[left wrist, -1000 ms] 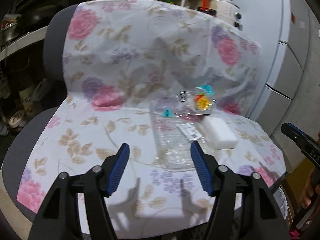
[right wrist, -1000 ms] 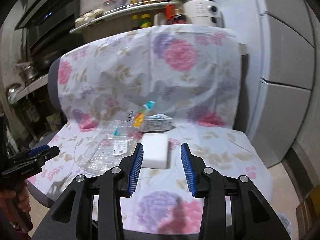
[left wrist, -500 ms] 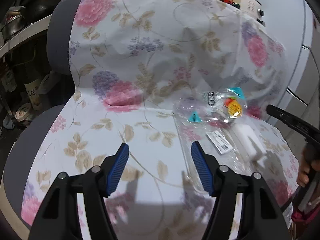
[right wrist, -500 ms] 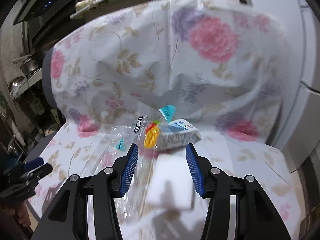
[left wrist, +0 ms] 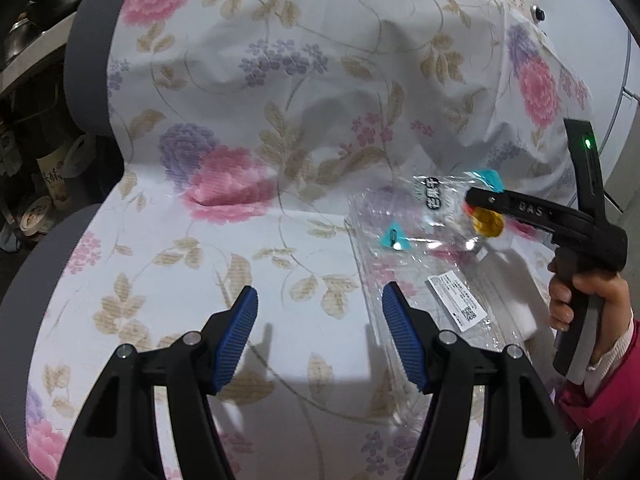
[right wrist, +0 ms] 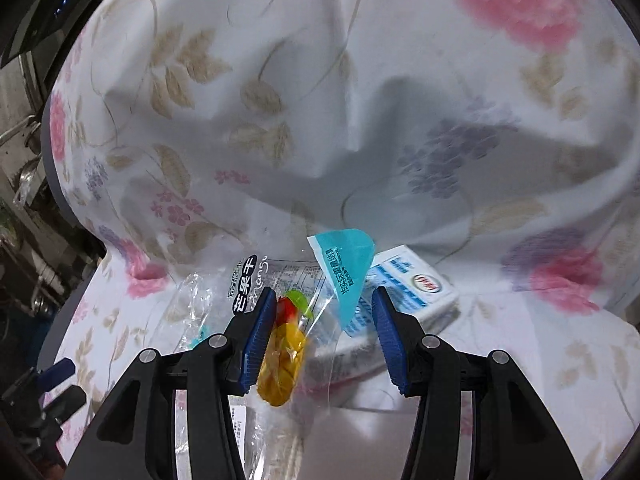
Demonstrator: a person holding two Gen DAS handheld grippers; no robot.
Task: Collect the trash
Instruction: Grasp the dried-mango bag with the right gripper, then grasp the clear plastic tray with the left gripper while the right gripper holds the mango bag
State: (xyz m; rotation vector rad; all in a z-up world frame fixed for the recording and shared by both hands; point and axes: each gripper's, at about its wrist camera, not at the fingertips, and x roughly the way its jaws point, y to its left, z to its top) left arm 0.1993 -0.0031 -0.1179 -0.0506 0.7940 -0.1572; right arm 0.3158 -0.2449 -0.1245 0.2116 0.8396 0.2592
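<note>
Clear crinkled plastic made up most of the trash: a dried-mango snack wrapper (right wrist: pixel 282 320) lay at the lower centre of the right wrist view, on the floral cloth (right wrist: pixel 360 100) draped over the chair seat. The right gripper (right wrist: pixel 320 332) had its jaws spread wide around the wrapper, with the left pad touching or nearly touching the printed yellow-and-red fruit patch and the right pad standing well clear. Nothing was clamped.

A likely failure was that the jaws would close off-centre and pinch only a loose fold, so the slick film would slide out on lifting. They could equally catch the teal-tabbed tissue packet (right wrist: pixel 400 296) just beside the wrapper, or snag the cloth beneath.

As far as the folds allowed a judgement, the wrapper's long axis ran from the bottom of that frame up toward the chair back, roughly along the fingers.

In the left wrist view, the left gripper (left wrist: pixel 320 332) hung with jaws apart over bare cloth at lower centre, holding nothing, with a flat transparent bag (left wrist: pixel 432 304) just to its right.
</note>
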